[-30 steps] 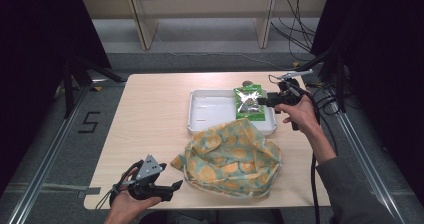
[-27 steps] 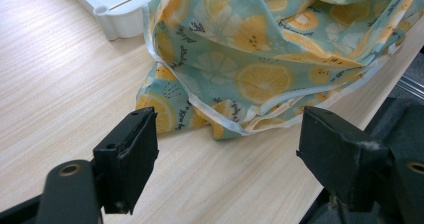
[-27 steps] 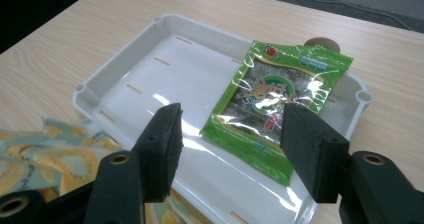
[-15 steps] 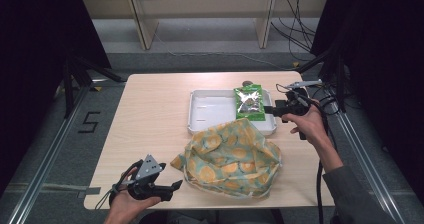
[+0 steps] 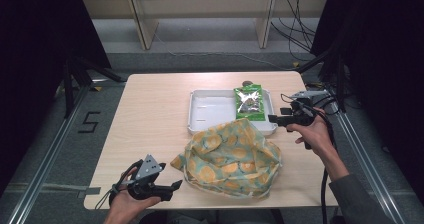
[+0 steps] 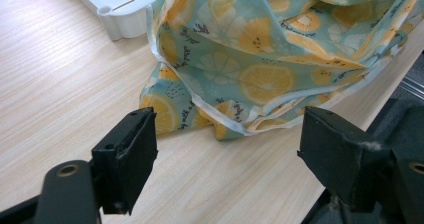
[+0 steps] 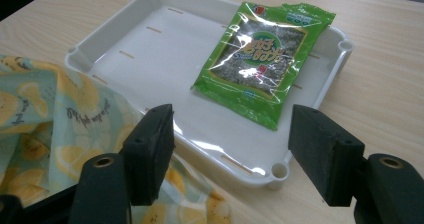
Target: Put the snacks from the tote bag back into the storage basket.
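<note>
On the table [image 5: 150,114] a white tray [image 5: 210,111] holds a green packet [image 5: 249,102] at its right end, and a lemon-print cloth [image 5: 230,156] lies crumpled over the tray's near edge. At the near left corner the left gripper [image 5: 172,188] gapes wide, empty, facing the cloth. Beside the tray's right edge the right gripper [image 5: 274,118] is wide open too, empty.

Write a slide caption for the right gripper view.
Open right tool facing a white tray holding a green snack packet, with lemon-print cloth overlapping the tray's near edge.
</note>
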{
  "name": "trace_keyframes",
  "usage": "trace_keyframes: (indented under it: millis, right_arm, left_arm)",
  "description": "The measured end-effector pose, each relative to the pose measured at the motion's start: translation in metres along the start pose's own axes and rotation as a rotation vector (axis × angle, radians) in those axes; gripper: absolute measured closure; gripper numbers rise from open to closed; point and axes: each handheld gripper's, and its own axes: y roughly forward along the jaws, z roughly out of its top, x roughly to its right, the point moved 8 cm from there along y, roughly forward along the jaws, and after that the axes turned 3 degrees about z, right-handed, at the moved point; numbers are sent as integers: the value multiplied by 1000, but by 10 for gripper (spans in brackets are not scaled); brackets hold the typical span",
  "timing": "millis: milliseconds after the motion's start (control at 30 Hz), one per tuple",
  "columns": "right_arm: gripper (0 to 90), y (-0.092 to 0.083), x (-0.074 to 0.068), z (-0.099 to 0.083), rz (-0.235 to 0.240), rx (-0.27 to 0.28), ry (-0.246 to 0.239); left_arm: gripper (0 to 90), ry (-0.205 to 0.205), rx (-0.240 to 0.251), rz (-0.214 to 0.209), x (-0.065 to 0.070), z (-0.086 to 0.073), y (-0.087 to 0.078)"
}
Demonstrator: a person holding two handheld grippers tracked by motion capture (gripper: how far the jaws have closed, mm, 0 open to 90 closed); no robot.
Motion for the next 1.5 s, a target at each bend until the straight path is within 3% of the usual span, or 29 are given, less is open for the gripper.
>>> trace_keyframes:
  millis: [33,67,100,167,233,267,433,467,500,600,700,767,800,833,933,967,1067,1133,1267,1367,1500]
  right_arm:
    - [357,-1,-1,-2,-7,-9,2]
    - [357,0,2,-1,-9,12,-35]
    - [357,-1,0,-3,1,-2,-18]
    - [356,-3,0,-6,-5,4,-30]
    - [356,-4,-4,-11,7,2,3]
    - [356,-4,-1,-12,8,12,-18]
    - [356,-8,-3,-22,14,18,14]
    - [356,-9,0,-23,10,16,-10]
    - [356,-10,-1,-24,6,32,6]
    - [354,-12,-1,-28,15,30,-16]
    - [351,-15,-7,-33,18,5,49]
    - [350,-16,-4,-34,12,20,-10]
    - [348,-16,-4,-35,23,22,-9]
    - [347,-17,-5,-36,16,23,0]
    - [341,-20,-7,-40,17,20,21]
    - [338,-20,-4,-41,17,21,-5]
    - [330,-22,-8,-46,12,25,18]
    - [316,-23,-6,-49,11,27,-13]
    - [283,-28,-9,-58,-7,20,30]
    - [270,-32,-5,-63,-26,22,-4]
    - [269,-40,-10,-72,-30,9,46]
  left_arm:
    - [224,-2,2,5,0,0,0]
    - [224,-3,-4,2,0,0,-1]
    - [224,6,-10,4,-1,-1,-1]
    - [224,4,-9,4,-1,-1,-1]
    - [223,-4,-3,4,-1,0,-1]
    - [224,-3,-4,4,-1,0,-1]
    - [223,-9,3,5,0,0,0]
    - [223,0,1,2,0,0,0]
    - [223,-2,-1,2,0,0,0]
    - [223,-3,-5,5,-1,0,-1]
    - [223,-5,-4,5,-1,0,-1]
    - [223,-4,-4,6,-1,0,-1]
    - [223,15,-19,12,-3,-1,-2]
    - [223,-15,-16,15,-2,-1,-1]
    - [223,3,-10,7,-2,-1,-1]
    - [223,2,-11,5,-2,-1,-1]
    - [223,3,-8,9,-3,-1,-1]
    - [222,3,-7,13,-3,-1,-1]
    - [222,2,-10,9,-2,-1,-1]
    - [221,5,-10,9,-2,-1,-1]
    - [221,2,-10,9,-2,-1,-1]
